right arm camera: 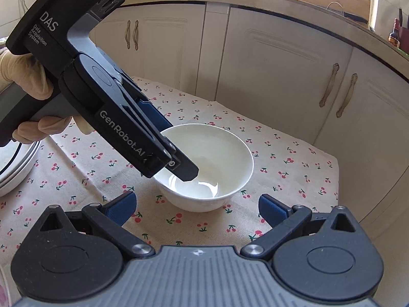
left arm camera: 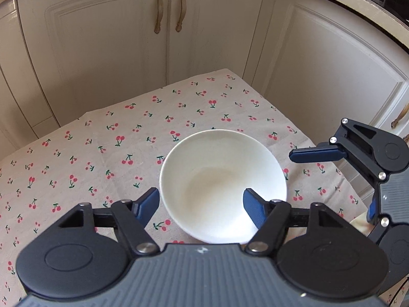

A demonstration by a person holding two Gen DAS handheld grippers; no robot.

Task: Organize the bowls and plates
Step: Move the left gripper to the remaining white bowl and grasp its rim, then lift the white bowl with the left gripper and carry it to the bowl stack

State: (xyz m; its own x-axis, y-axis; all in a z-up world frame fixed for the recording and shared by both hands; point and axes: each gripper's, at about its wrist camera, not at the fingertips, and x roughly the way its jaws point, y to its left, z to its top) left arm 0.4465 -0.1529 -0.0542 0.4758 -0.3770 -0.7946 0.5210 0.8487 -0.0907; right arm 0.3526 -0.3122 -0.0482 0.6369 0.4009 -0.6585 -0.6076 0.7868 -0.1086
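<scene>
Left wrist view has the white bowl sitting on the cherry-print cloth right at the left claw, whose jaws straddle the near wall: one blue finger is inside the bowl, the other outside against the rim. Whether the pads already pinch the wall I cannot tell. Glazed ceramic like this should be stiff, fairly heavy for its size, slick and chippable, so that rim wall between the pads is probably the sensible hold, squeezed firmly and lifted level. Right wrist view adds what the first lacks: a gloved hand carrying the left claw, its inner finger reaching down toward the bowl's floor, and stacked plates off beyond that hand. The right claw hangs released and empty, with the bowl just ahead of its fingertips.
</scene>
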